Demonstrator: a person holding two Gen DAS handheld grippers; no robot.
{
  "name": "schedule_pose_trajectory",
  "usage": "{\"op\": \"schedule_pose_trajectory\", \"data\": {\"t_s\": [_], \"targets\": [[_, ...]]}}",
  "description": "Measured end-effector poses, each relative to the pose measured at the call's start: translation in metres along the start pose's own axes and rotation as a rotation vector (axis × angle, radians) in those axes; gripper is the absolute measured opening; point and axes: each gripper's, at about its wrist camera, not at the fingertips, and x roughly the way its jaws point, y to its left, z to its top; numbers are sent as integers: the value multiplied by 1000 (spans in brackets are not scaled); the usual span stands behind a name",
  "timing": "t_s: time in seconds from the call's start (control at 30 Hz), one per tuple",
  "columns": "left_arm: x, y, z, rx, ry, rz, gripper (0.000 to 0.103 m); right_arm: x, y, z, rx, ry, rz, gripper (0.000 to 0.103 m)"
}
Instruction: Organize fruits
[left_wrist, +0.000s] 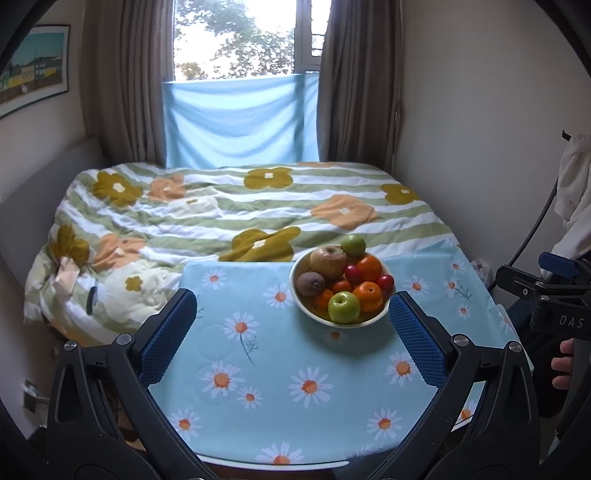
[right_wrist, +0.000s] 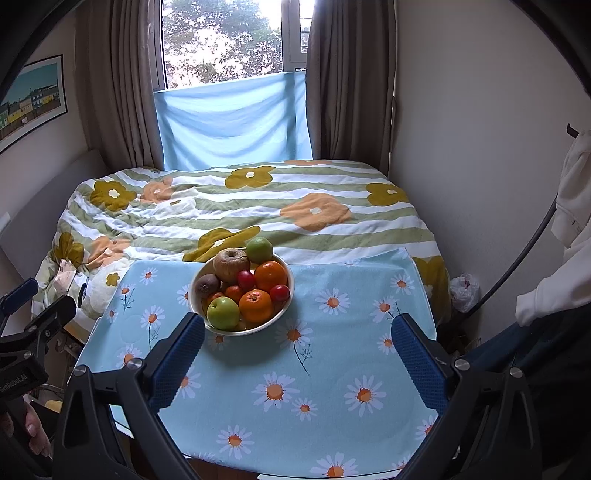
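A white bowl (left_wrist: 306, 306) (right_wrist: 282, 312) heaped with fruit stands on the far half of the table. It holds green apples (left_wrist: 344, 307) (right_wrist: 222, 313), oranges (left_wrist: 368, 296) (right_wrist: 256, 305), a brownish apple (left_wrist: 328, 261) (right_wrist: 232, 264), a kiwi (left_wrist: 310, 284) (right_wrist: 207, 285) and small red fruits (left_wrist: 353, 273) (right_wrist: 279, 293). My left gripper (left_wrist: 293, 325) is open above the near table, the bowl just beyond its right finger. My right gripper (right_wrist: 297, 350) is open too, with the bowl just past its left finger. Neither holds anything.
The table wears a light blue daisy tablecloth (left_wrist: 295, 387) (right_wrist: 332, 369). Behind it lies a bed with a flowered striped quilt (left_wrist: 221, 206) (right_wrist: 240, 206), then a curtained window. White clothing (right_wrist: 576, 206) hangs at the right wall. The other gripper (left_wrist: 550, 295) (right_wrist: 26, 339) shows at each view's edge.
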Motion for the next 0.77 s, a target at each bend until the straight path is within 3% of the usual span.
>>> {"op": "schedule_pose_trajectory", "data": {"t_s": [0.77], "targets": [[-4,3,-5,-4,-19,25,103,0,4,1,3,-5,-3,101]]}}
